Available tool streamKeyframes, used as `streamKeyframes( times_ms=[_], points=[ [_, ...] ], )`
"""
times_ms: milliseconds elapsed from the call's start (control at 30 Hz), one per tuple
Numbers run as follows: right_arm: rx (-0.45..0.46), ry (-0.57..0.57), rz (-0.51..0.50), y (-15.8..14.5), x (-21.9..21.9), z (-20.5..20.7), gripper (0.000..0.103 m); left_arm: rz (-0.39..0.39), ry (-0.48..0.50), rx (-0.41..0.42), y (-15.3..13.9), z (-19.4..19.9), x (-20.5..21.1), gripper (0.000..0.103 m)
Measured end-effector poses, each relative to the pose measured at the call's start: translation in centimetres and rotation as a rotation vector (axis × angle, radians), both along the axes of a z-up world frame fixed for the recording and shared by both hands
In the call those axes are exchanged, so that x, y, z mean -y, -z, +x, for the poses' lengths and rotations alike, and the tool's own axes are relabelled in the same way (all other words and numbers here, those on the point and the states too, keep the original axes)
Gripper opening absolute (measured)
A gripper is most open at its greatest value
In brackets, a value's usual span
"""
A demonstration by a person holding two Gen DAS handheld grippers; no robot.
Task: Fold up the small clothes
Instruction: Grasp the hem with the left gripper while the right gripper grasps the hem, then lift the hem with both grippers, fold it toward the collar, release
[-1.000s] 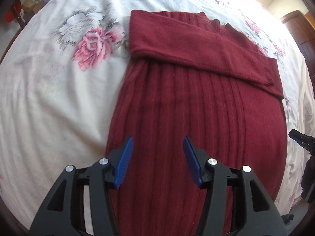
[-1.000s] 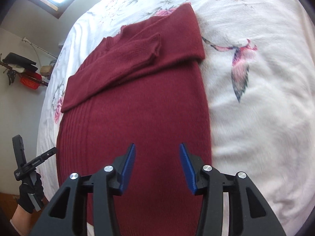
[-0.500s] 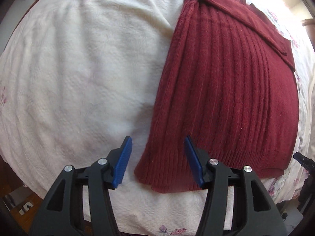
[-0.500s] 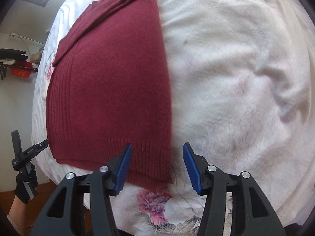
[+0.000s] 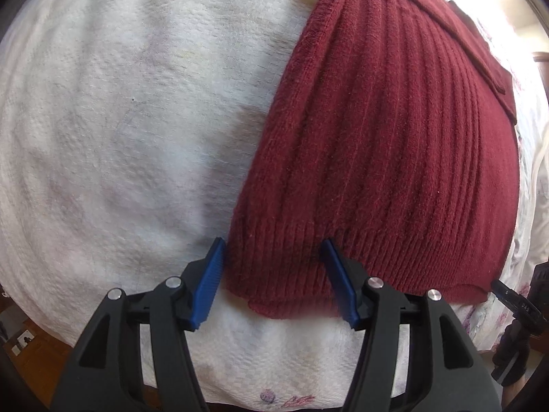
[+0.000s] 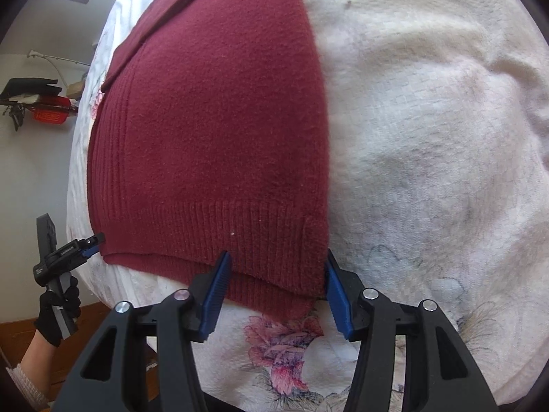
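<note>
A dark red knit sweater (image 5: 387,144) lies flat on a white bedspread (image 5: 113,144), its sleeves folded across the far end. My left gripper (image 5: 272,257) is open, and the ribbed hem's left corner (image 5: 274,288) sits between its blue pads. The same sweater (image 6: 212,130) fills the right wrist view. There my right gripper (image 6: 276,269) is open around the hem's right corner (image 6: 291,292). Neither gripper pinches the cloth. The left gripper (image 6: 91,242) also shows at the far hem corner in the right wrist view, held by a black-gloved hand (image 6: 56,312).
The bedspread (image 6: 429,137) has a floral print (image 6: 284,350) near its front edge, which drops off just below the hem. A wooden floor (image 5: 31,340) shows beyond the bed. A wall shelf with a red item (image 6: 49,115) hangs at the left.
Both grippers pulled back and down along the sweater from its middle to the hem. Each open gripper now straddles a hem corner.
</note>
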State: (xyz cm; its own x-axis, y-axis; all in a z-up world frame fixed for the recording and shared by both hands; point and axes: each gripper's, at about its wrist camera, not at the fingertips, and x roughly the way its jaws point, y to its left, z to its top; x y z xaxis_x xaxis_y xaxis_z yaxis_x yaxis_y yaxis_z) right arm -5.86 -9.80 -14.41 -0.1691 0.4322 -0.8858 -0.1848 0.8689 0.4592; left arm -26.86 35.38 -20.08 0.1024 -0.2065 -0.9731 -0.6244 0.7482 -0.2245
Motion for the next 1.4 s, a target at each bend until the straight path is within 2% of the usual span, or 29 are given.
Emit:
streamKeyframes(
  times_ms=[167, 367, 500, 600, 667, 700, 733, 867, 1133, 1400],
  points=[
    [-0.001, -0.018, 0.026, 0.1, -1.1, -0.2, 0.054, -0.047, 0.009, 0.019, -0.2, 0.0, 0.7, 0.058],
    [-0.024, 0.009, 0.047, 0.8, -1.5, 0.0, 0.054, -0.070, 0.002, -0.003, 0.5, 0.6, 2.2, 0.058],
    [-0.021, 0.004, 0.054, 0.8, -1.6, 0.2, 0.051, -0.064, 0.011, -0.017, 0.6, 1.2, 2.2, 0.051],
    [-0.024, 0.010, 0.052, 1.0, -1.4, 0.3, 0.046, -0.053, 0.019, -0.028, 0.6, 1.8, 2.5, 0.043],
    [-0.022, 0.009, 0.043, 1.0, -1.0, 0.4, 0.036, -0.066, 0.008, -0.022, 0.4, 2.3, 2.5, 0.029],
    [-0.023, 0.008, 0.044, 1.0, -0.8, 0.5, 0.030, -0.083, 0.001, -0.014, 0.2, 2.5, 2.4, 0.015],
    [-0.024, 0.010, 0.047, 0.9, -0.7, 0.5, 0.021, -0.093, -0.005, -0.008, 0.1, 2.6, 2.5, 0.011],
    [-0.034, 0.024, 0.076, 0.4, -0.1, 0.8, 0.009, -0.110, 0.002, 0.028, -1.1, 3.0, 3.0, 0.009],
    [-0.020, 0.069, 0.217, -3.1, 0.5, 2.6, 0.007, -0.150, -0.021, 0.179, -6.1, 5.2, 2.7, 0.008],
    [0.028, 0.142, 0.336, -5.5, 0.7, 7.3, 0.007, -0.108, -0.027, 0.295, -8.7, 9.4, 0.4, 0.008]
  ],
)
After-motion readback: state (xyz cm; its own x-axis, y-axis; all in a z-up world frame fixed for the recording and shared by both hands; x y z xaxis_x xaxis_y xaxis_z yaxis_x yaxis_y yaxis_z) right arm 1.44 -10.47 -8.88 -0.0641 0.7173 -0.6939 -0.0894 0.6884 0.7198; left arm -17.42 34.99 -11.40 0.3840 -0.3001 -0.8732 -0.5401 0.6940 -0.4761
